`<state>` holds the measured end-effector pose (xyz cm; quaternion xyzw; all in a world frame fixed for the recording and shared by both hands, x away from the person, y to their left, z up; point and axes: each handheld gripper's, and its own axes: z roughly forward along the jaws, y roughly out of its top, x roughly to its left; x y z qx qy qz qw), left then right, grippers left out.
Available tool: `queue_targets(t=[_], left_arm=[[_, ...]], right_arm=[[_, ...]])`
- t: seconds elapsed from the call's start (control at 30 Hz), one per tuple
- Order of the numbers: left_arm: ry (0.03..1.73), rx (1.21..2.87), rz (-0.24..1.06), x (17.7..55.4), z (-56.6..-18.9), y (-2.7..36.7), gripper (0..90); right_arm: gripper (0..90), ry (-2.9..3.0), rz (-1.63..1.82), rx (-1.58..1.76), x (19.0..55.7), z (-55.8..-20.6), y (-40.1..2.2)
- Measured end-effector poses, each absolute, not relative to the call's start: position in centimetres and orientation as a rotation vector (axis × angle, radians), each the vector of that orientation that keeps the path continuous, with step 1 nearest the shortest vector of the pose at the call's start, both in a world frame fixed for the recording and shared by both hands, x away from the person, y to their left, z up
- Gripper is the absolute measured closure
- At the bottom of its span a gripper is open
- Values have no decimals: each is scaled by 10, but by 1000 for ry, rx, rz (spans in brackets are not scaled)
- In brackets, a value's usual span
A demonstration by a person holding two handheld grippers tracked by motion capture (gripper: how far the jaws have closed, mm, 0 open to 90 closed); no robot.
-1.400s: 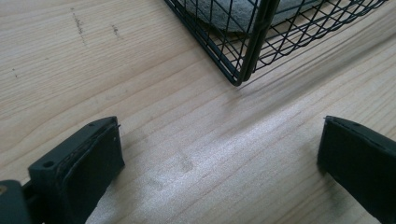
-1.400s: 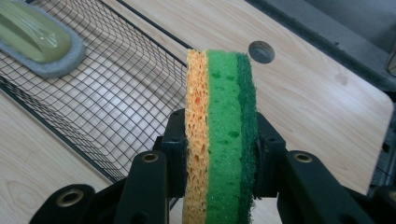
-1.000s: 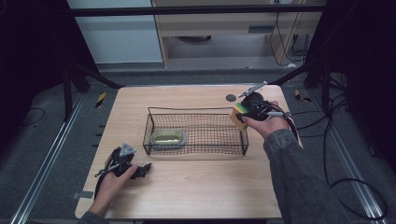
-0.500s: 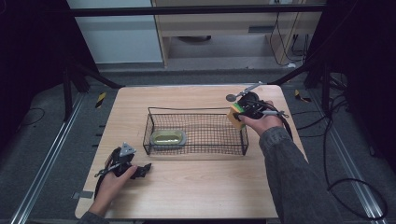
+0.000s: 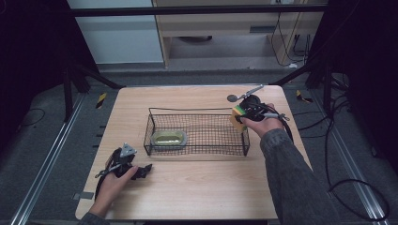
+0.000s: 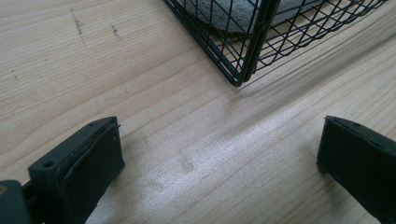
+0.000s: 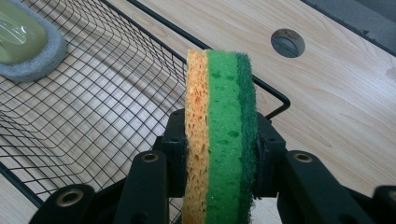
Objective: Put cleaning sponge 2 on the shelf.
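A black wire basket [image 5: 197, 112] stands in the middle of the wooden table [image 5: 197, 197]. My right gripper [image 5: 241, 116] is at the basket's right end, just above its rim, shut on two sponges [image 7: 219, 135] held on edge: an orange one and a green one with a dark scouring side. In the right gripper view the basket rim [image 7: 275, 98] passes behind the sponges. My left gripper [image 5: 143, 171] rests on the table near the front left, open, nothing between its jaws, facing the basket's near left corner [image 6: 240, 77].
A grey oval dish [image 5: 169, 138] with a yellow-green thing in it lies at the left end of the basket. A round grommet hole [image 7: 287, 43] sits in the table behind the right gripper. Dark floor, rails and cables surround the table.
My right gripper has moved left and down with the sponges, from beside the basket's right end to over its rim. The left hand has stayed put.
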<state>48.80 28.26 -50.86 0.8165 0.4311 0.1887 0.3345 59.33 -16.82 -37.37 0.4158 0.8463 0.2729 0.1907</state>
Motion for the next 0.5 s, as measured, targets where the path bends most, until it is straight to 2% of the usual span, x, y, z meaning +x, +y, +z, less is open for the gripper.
queue_targets(t=[0.5], left_arm=[[1126,2129,493,488,-509,282,0]], right_arm=[[647,2398,725,1156,594,-385,-162]])
